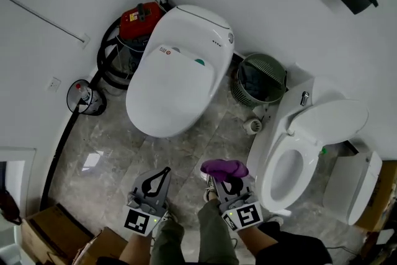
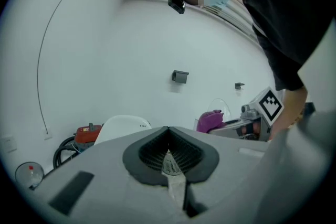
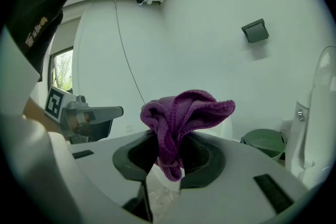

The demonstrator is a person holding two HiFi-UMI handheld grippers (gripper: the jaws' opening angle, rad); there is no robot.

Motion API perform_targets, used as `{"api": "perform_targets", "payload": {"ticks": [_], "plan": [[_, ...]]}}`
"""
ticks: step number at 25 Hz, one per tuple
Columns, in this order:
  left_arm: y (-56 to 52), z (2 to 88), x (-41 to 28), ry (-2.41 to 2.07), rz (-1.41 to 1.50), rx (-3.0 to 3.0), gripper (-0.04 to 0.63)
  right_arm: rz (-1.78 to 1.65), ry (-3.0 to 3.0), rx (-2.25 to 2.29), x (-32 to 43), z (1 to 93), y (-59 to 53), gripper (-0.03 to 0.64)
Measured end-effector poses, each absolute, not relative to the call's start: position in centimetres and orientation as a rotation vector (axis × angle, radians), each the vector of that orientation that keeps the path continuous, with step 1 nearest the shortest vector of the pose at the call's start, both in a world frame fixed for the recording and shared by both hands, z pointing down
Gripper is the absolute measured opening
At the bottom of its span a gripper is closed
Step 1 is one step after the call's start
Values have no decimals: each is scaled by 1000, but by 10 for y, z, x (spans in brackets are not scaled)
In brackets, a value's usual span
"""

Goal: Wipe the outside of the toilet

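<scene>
Our right gripper (image 1: 232, 185) nearest, jaws pinched on purple cloth (image 1: 223, 168), bunched upward, ready for wiping. Our left gripper (image 1: 161, 174) closed, empty, likely spare. Closed-lid toilet (image 1: 177, 80) ahead of both, untouched; we judge wiping not begun.

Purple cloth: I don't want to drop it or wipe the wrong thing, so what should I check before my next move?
1. Cloth held: ok. The right gripper is shut on the purple cloth, which bunches out past it.
2. Left gripper free: ok. The left gripper is shut with nothing in it.
3. Cloth on a toilet: not ok. It hangs over the floor, apart from both toilets.
4. Which toilet to wipe: cannot tell. The closed toilet is ahead and the open toilet is at the right.
5. Cloth damp: cannot tell.
</scene>
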State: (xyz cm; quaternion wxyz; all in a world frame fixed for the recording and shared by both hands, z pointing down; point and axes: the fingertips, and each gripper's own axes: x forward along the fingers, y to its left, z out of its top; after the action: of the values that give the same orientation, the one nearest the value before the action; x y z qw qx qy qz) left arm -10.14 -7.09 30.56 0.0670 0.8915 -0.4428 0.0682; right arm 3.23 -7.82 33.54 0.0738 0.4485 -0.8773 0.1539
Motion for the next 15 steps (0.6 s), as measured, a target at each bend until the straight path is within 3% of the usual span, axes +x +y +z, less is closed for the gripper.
{"api": "perform_targets", "payload": {"ticks": [15], "plan": [[6,166,-167,-1383,162,2687,9,352,-2647,1383,-13,192,-15,104]]}}
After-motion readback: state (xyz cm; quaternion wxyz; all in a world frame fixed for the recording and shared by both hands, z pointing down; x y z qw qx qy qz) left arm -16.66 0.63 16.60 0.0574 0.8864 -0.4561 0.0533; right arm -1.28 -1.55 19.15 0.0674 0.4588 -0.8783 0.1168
